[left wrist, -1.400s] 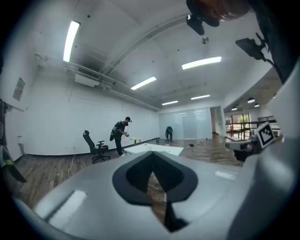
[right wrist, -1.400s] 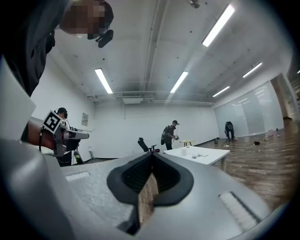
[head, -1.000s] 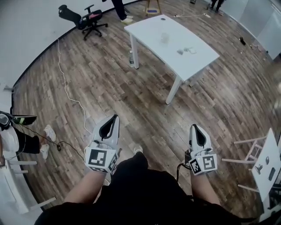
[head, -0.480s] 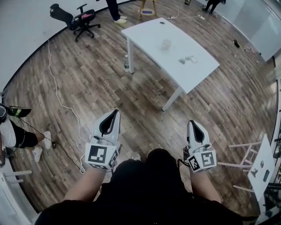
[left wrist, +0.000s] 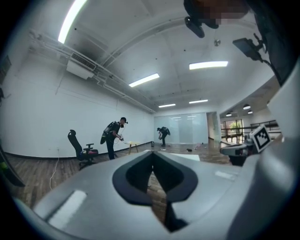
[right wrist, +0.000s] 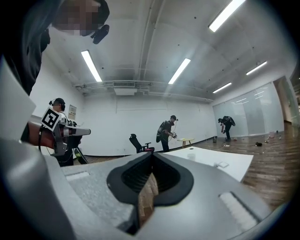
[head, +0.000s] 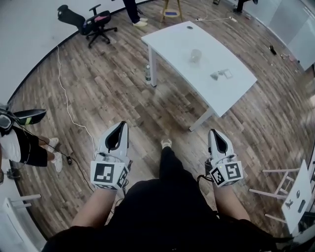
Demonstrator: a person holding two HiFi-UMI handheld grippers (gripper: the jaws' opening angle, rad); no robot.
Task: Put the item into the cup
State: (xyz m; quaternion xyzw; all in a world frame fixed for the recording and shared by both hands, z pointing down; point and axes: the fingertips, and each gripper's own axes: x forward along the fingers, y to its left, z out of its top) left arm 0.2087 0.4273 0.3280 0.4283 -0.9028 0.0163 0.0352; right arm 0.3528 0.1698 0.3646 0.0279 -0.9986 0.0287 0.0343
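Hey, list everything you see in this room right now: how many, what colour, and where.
table: one, white, ahead on the wood floor
cup: one, clear, mid-table
small items: two, grey and white, on the table, nearer than the cup
bottle: one, clear, on the floor by a table leg
office chair: one, black with a pink seat, far left near the wall
cable: one, white, trailing across the floor at left
stool: one, wooden, beyond the table
other people: two, dark clothes, one at the left edge, one past the chair
left gripper: one, white, shut, empty
right gripper: one, white, shut, empty
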